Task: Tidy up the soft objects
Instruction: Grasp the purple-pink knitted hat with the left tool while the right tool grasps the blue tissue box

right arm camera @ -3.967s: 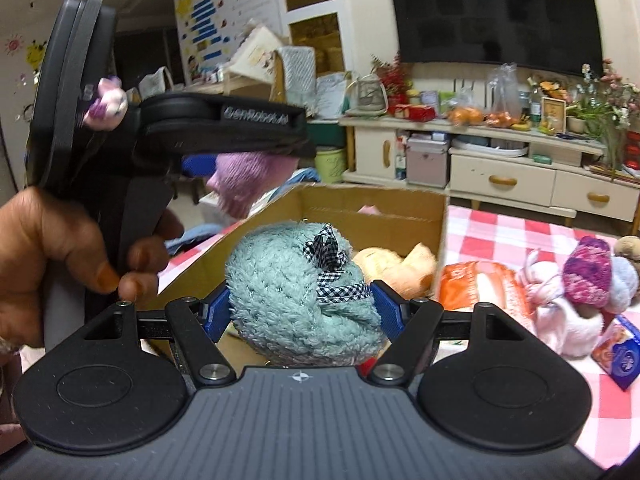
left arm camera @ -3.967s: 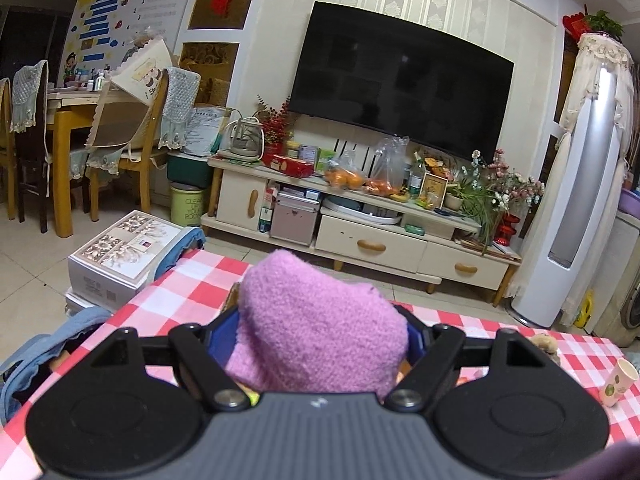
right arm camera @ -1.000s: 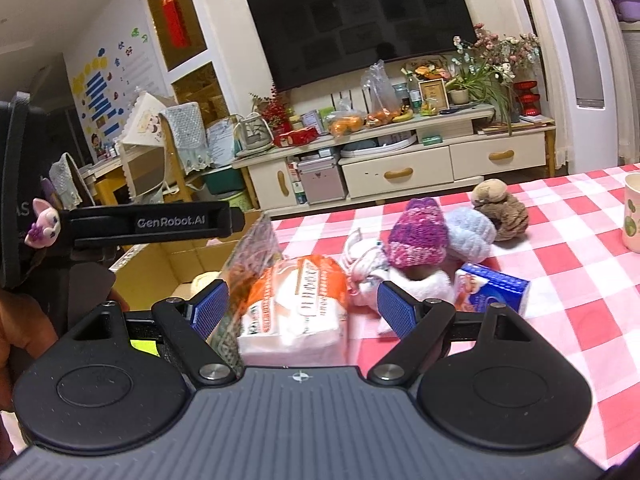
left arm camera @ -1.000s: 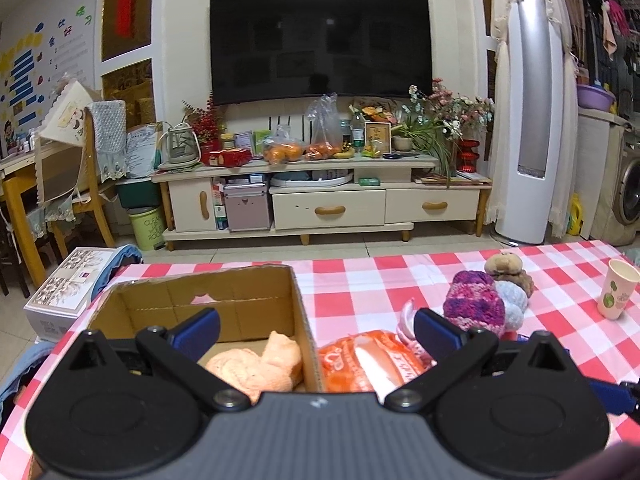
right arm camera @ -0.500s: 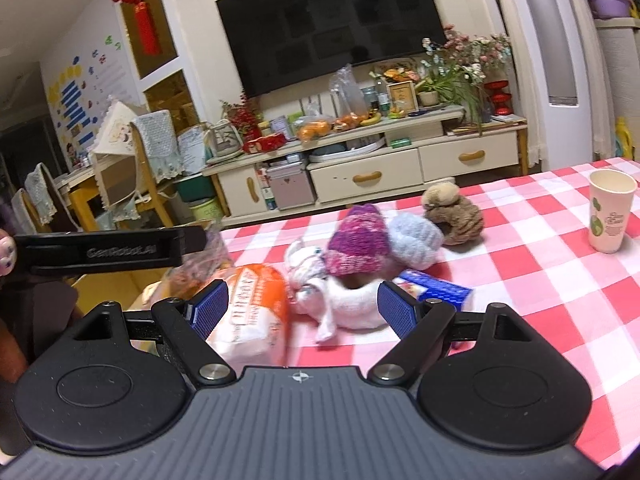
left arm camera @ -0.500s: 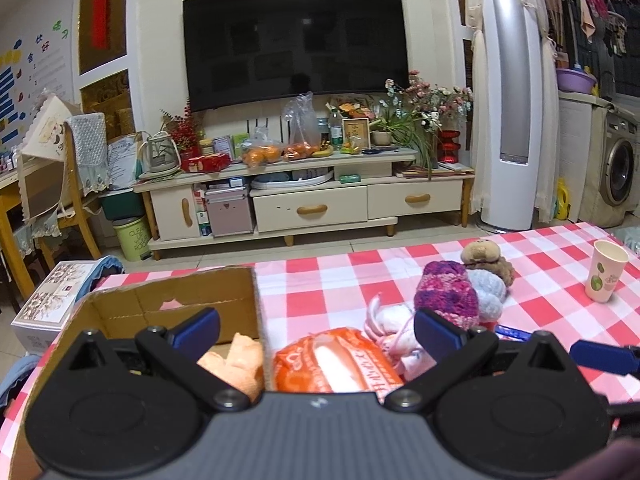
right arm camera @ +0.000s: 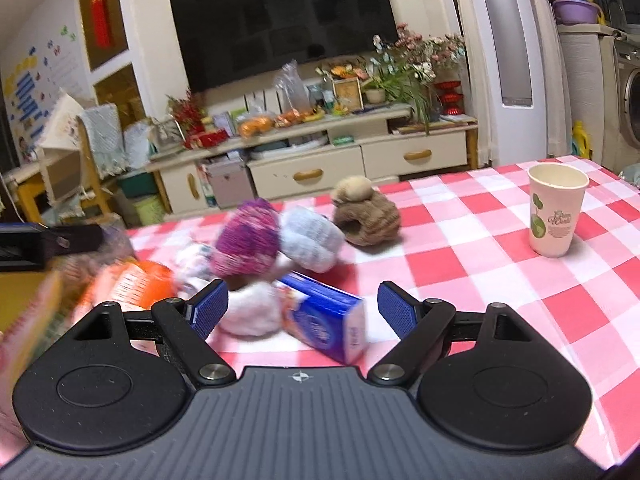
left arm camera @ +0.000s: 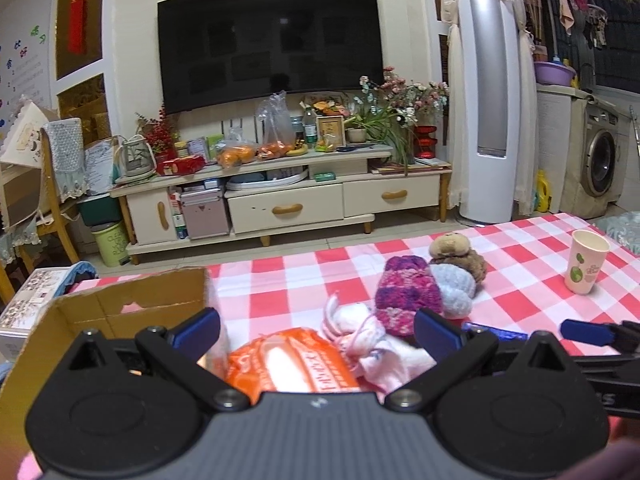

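Left wrist view: left claw (left arm camera: 316, 330) is spread wide w/ nothing between its blue pads. It hovers low over the orange packet (left arm camera: 296, 364) and the pink-white plush (left arm camera: 372, 340) at bottom centre. The cardboard box (left arm camera: 120, 304), lower left, is where soft things seem to go; one wall shows, but the claw body hides most of the inside. The purple knit hat (left arm camera: 408, 294), pale blue hat (left arm camera: 454, 286) and brown plush (left arm camera: 458, 252) sit bunched together, centre right. Risk: the soft items touch each other, so closing on one may drag a neighbour or pinch only loose fabric, and it could slip on the way to the box. The orange packet may not be soft at all, and it lies closest. The right claw's tip pokes in at far right, so the two claws could bump.

Right wrist view: right claw (right arm camera: 302, 310) is also apart and empty, over the blue tissue pack (right arm camera: 324, 320) at bottom centre, w/ the white plush (right arm camera: 248, 312) just left of it. Risk: grabbing the pack instead of a soft item. The paper cup (right arm camera: 554, 212), right, stands well apart, so it's prob safe. Left third of the frame is motion-blurred; the orange packet (right arm camera: 132, 280) and the dark bar above it are hard to read, and the box can't be made out.
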`<state>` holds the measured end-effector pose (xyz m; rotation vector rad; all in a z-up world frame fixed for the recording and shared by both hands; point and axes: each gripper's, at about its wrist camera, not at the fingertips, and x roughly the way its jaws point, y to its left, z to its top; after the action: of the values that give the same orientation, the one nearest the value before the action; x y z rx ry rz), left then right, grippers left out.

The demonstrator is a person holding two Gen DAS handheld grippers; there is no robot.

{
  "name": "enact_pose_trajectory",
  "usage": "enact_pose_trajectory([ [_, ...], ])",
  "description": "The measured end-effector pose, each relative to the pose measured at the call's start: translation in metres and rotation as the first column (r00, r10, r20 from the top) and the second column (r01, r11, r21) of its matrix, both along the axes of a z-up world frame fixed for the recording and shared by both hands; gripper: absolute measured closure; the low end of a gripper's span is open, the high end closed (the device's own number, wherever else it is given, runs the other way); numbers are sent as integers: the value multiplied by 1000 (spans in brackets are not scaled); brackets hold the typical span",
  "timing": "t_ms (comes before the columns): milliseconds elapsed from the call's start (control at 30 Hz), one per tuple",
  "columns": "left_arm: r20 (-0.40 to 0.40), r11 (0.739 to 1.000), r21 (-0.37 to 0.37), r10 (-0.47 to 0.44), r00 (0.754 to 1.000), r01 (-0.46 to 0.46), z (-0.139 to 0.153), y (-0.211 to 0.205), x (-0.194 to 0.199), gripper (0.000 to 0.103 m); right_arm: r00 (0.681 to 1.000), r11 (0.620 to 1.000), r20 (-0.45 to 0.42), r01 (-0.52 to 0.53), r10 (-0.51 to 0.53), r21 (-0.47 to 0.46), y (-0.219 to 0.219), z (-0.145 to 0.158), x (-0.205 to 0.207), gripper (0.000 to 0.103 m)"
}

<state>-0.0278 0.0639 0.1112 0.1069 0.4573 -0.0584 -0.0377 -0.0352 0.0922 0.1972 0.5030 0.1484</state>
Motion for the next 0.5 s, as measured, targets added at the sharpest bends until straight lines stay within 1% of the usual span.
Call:
enact_pose_trajectory([
  [167, -7, 1000, 6, -24, 1000, 24, -5, -10, 4, 1, 998, 999, -61, -3, 1, -32, -9, -18, 20, 1],
  [267, -19, 999, -7, -35, 999, 34, -7, -14, 9, 1, 996, 999, -88, -20, 17, -40, -12, -25, 31, 1],
  [367, -33, 998, -20, -54, 998, 54, -10, -19, 14, 1, 995, 996, -97, -44, 37, -72, -16, -30, 39, 1],
  [500, -31, 998, -14, -69, 997, 69, -14, -29, 19, 1, 993, 991, -88, -89, 81, -99, -16, -32, 49, 1],
])
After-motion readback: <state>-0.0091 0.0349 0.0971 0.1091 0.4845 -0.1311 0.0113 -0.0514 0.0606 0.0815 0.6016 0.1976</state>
